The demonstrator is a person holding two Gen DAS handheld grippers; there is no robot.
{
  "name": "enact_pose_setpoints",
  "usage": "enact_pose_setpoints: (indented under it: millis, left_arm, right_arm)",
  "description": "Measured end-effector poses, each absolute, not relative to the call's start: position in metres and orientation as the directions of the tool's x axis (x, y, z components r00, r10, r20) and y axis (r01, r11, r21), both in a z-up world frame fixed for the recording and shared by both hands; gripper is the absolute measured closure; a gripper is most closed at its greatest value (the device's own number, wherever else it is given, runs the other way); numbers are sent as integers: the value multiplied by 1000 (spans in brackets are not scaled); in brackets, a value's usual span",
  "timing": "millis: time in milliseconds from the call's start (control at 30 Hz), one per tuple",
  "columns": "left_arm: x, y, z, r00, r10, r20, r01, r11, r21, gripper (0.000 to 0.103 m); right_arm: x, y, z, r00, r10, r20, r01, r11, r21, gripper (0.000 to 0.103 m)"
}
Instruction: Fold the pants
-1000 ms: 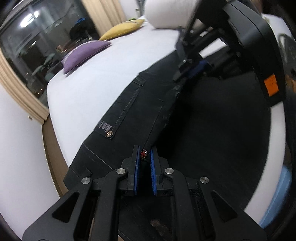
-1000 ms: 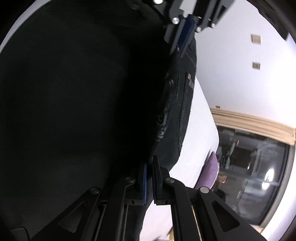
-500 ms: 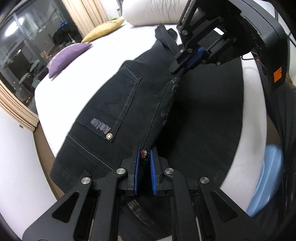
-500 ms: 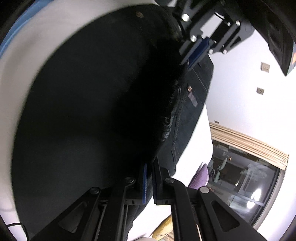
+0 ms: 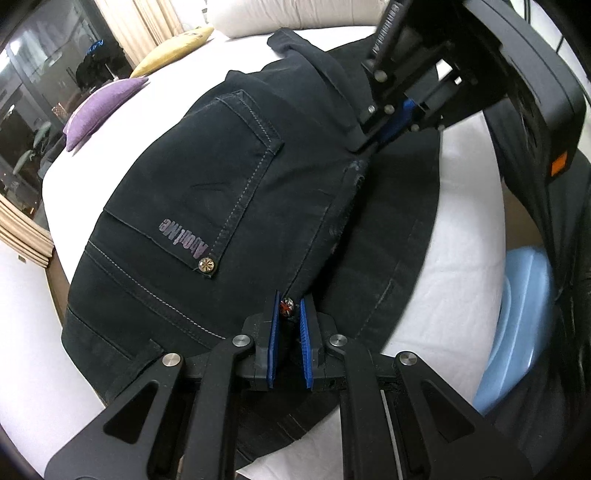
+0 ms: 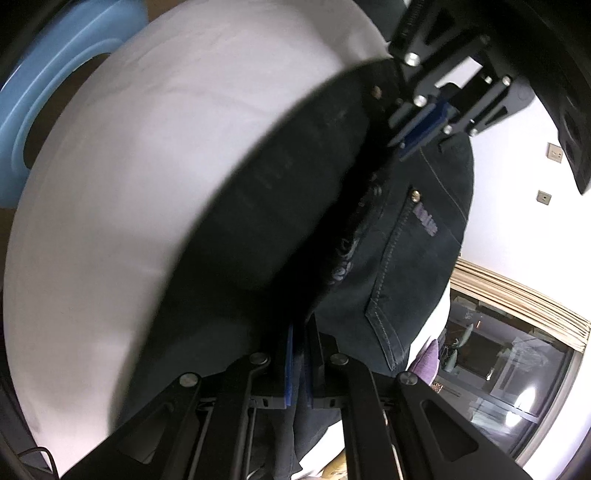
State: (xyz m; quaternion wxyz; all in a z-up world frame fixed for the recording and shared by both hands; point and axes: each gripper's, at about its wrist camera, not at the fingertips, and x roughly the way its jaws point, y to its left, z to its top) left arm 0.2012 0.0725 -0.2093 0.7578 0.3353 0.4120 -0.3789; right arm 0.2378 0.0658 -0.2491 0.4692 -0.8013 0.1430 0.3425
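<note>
Dark navy pants (image 5: 229, 192) lie on a white bed (image 5: 469, 206), back pocket up, one half folded over the other. My left gripper (image 5: 289, 314) is shut on the pants' waistband at a red button. My right gripper (image 6: 300, 332) is shut on the pants' edge near the crotch seam; it also shows in the left wrist view (image 5: 391, 122), across the pants. The left gripper shows in the right wrist view (image 6: 424, 129). The pants (image 6: 413, 258) hang a little between the two grippers.
A purple cushion (image 5: 103, 107) and a yellow cushion (image 5: 173, 48) lie at the far side of the bed, with a white pillow (image 5: 295, 14) behind. A light blue plastic tub (image 5: 517, 325) stands beside the bed. A dark window (image 6: 509, 369) is nearby.
Both grippers have carried the held edge of the pants across the bed, and the top half has come down flatter over the lower half. More white bed shows now.
</note>
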Motion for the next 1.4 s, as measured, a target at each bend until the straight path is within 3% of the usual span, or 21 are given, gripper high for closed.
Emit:
enact_pose_setpoints:
  millis: [700, 967, 1133, 1267, 1400]
  left_arm:
    - [237, 55, -221, 338, -297, -893, 879, 439, 186, 94]
    - [246, 58, -233, 349, -292, -890, 831, 535, 150, 83]
    - [253, 64, -208, 301, -307, -903, 803, 593, 66, 82]
    - [280, 60, -181, 370, -414, -832, 698, 715, -45, 82]
    - [321, 30, -220, 354, -420, -836, 591, 793, -148, 82]
  right_arm:
    - [225, 88, -238, 716, 47, -696, -600, -469, -648, 97]
    - [235, 97, -257, 719, 8, -695, -645, -363, -672, 94]
    - [242, 102, -254, 721, -5, -693, -673, -244, -699, 94]
    - [247, 108, -257, 741, -12, -672, -660, -201, -724, 94]
    - [249, 112, -259, 762, -8, -647, -640, -158, -752, 94]
